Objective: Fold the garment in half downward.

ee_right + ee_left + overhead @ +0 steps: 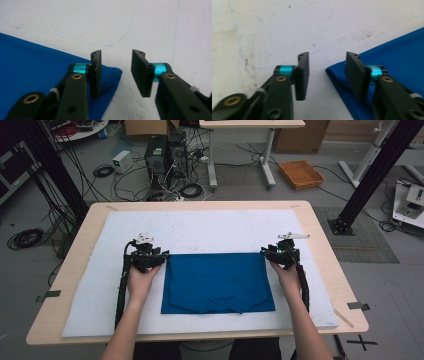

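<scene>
Both grippers are standing apart with nothing clamped, the left gripper (159, 260) and right gripper (267, 252) hovering at the far corners of the folded blue cloth (217, 282), which is lying on the white mat (200, 227). Any drag could be ruffling that fold open.
</scene>
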The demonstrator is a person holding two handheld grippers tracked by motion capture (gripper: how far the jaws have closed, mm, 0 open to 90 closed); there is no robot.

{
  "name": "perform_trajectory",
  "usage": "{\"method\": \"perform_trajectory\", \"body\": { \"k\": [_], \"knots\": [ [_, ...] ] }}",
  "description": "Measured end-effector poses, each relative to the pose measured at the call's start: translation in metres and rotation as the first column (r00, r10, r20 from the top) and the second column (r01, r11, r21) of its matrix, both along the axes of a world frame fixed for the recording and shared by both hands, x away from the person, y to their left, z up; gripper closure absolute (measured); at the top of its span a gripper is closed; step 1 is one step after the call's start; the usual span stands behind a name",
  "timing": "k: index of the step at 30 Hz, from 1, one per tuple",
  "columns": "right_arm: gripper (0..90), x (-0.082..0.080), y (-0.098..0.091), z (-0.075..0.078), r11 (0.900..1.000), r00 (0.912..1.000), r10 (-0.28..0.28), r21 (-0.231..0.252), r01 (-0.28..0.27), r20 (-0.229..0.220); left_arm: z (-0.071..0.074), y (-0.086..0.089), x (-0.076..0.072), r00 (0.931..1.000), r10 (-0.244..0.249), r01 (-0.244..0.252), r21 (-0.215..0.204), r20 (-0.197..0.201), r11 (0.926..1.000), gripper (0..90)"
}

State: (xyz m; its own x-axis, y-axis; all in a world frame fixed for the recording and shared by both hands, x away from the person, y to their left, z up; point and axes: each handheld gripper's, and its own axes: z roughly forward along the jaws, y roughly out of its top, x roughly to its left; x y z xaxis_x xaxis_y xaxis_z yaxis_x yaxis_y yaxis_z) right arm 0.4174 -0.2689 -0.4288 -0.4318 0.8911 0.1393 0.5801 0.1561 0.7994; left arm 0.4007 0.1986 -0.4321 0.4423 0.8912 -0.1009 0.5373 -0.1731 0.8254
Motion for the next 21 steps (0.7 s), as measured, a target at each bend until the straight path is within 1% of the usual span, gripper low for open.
{"method": "perform_trajectory", "body": {
  "k": [1,2,4,6,8,9,11,12,13,14,15,16,17,18,19,21],
  "knots": [
    [55.4,-0.003,-0.001,0.003,0.9999,1.0000,-0.002,0.014,0.002,0.006,0.004,0.000,-0.004,0.9997,-0.013,0.013,0.005,0.019,0.9999,43.1],
    [53.9,-0.007,-0.003,0.006,0.9994,0.9998,0.003,0.033,-0.004,0.020,0.008,-0.001,-0.008,0.9991,-0.025,0.025,-0.005,0.034,0.9997,39.6],
    [52.3,-0.014,-0.004,0.012,0.9982,0.9993,0.010,0.059,-0.012,0.036,0.015,-0.003,-0.019,0.9939,-0.069,0.070,-0.007,0.086,0.9975,39.4],
    [51.3,-0.022,-0.005,0.019,0.9967,0.9977,0.024,0.075,-0.029,0.063,0.021,-0.004,-0.032,0.9872,-0.096,0.094,0.024,0.127,0.9953,39.4],
    [51.0,-0.033,-0.004,0.026,0.9956,0.9950,0.040,0.081,-0.047,0.092,0.025,-0.003,-0.046,0.9825,-0.108,0.100,0.062,0.152,0.9931,39.8],
    [50.9,-0.038,-0.004,0.029,0.9952,0.9936,0.047,0.080,-0.056,0.103,0.026,-0.001,-0.052,0.9804,-0.119,0.111,0.059,0.157,0.9921,39.8],
    [50.8,-0.049,-0.005,0.033,0.9932,0.9904,0.059,0.092,-0.071,0.125,0.027,0.007,-0.064,0.9815,-0.123,0.123,0.008,0.147,0.9924,39.8],
    [50.8,-0.054,-0.006,0.035,0.9914,0.9892,0.065,0.104,-0.079,0.131,0.026,0.011,-0.069,0.9776,-0.139,0.142,-0.011,0.158,0.9898,40.5],
    [50.8,-0.059,-0.006,0.036,0.9904,0.9878,0.067,0.110,-0.083,0.140,0.025,0.014,-0.074,0.9705,-0.155,0.158,-0.002,0.184,0.9874,41.7],
    [50.7,-0.063,-0.007,0.037,0.9899,0.9861,0.072,0.110,-0.089,0.150,0.025,0.016,-0.079,0.9635,-0.163,0.163,0.017,0.212,0.9865,41.8],
    [50.7,-0.067,-0.008,0.038,0.9894,0.9839,0.078,0.109,-0.096,0.161,0.025,0.018,-0.084,0.9577,-0.168,0.167,0.021,0.234,0.9857,41.7],
    [50.8,-0.070,-0.009,0.039,0.9899,0.9831,0.082,0.101,-0.099,0.164,0.025,0.020,-0.087,0.9517,-0.177,0.181,0.008,0.250,0.9834,41.7],
    [50.8,-0.073,-0.010,0.040,0.9906,0.9823,0.086,0.090,-0.102,0.167,0.024,0.023,-0.091,0.9469,-0.184,0.194,-0.013,0.263,0.9808,41.7],
    [50.8,-0.075,-0.012,0.041,0.9913,0.9806,0.087,0.082,-0.103,0.175,0.023,0.025,-0.093,0.9430,-0.181,0.199,-0.036,0.279,0.9794,41.5],
    [50.7,-0.077,-0.013,0.043,0.9917,0.9799,0.084,0.080,-0.100,0.181,0.024,0.027,-0.095,0.9417,-0.170,0.194,-0.055,0.290,0.9794,40.9],
    [50.7,-0.080,-0.018,0.045,0.9922,0.9798,0.071,0.088,-0.089,0.187,0.026,0.031,-0.096,0.9435,-0.151,0.187,-0.097,0.295,0.9775,40.9]
  ]
}}
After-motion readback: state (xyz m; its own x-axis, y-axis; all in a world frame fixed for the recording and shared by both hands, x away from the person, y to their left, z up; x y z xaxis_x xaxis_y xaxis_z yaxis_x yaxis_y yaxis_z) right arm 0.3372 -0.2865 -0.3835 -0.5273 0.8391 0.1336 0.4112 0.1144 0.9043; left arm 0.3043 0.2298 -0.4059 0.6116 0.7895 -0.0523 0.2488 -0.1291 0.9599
